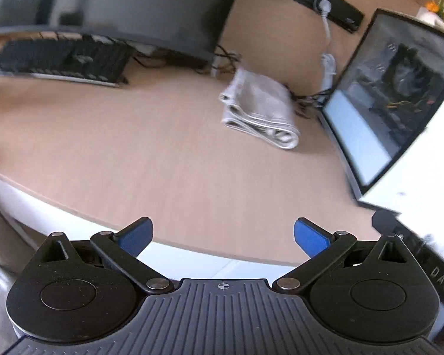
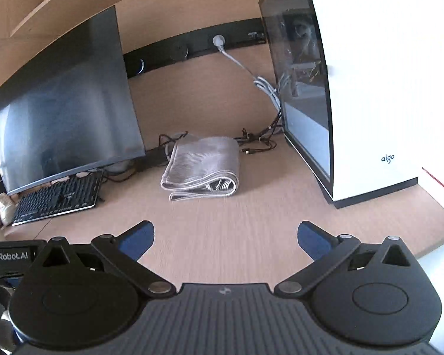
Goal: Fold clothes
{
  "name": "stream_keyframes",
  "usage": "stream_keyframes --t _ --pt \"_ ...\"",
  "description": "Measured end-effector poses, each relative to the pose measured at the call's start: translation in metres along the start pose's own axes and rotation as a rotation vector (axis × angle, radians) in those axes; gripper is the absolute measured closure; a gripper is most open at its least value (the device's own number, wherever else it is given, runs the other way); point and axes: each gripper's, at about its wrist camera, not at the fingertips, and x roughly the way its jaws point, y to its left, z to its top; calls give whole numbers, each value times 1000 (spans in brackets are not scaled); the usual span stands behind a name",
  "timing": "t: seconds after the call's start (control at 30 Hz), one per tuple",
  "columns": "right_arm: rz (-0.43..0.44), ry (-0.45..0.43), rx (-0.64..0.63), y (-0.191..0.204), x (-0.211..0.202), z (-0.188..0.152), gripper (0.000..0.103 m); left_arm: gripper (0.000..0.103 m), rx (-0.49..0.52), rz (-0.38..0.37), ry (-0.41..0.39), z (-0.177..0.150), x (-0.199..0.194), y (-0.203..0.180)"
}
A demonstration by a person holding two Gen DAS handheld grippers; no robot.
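I am holding both the left gripper and right gripper released and empty; the folded grey garment is lying ahead on the desk, well apart, nearer the right gripper

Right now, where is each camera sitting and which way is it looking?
Left wrist view: on the left gripper, jaws open and empty, looking down across the wooden desk toward the folded grey garment, monitor and keyboard.
Right wrist view: on the right gripper, jaws open and empty, facing the folded grey garment, with the white computer case on the right.
Both views share the garment, monitor, keyboard, case and desk.
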Motion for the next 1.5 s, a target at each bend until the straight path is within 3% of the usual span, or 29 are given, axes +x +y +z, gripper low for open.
stream_keyframes --t 0.13,0.2,0.3,0.4,0.53,0.63,0.8,1.03,1.5 --pt "11 -34 -27 -6 -14 3 0 0 -36 -132 -101 3 -13 -1" --pt "15 -31 -26 -8 -15 3 0 0 27 -89 -110 -1 -17 -11" --pt "36 -41 -21 -9 -18 2 0 0 165 34 -143 -9 -23 -30" --pt "51 -60 -31 -7 -22 1 0 0 241 64 -220 -16 -29 -38" --pt "56 -72 -54 -3 -29 -2 0 0 270 121 -257 -17 -30 -41" --pt "54 -80 -70 -1 -35 -2 0 0 308 170 -242 -17 -30 -49" --pt "18 -76 -88 1 -36 -4 0 0 304 130 -192 -23 -30 -53" --pt "12 -54 -66 -9 -36 -6 0 0 313 111 -226 -32 -39 -56" --pt "1 -18 -111 -7 -36 -8 0 0 286 109 -204 -40 -37 -55"
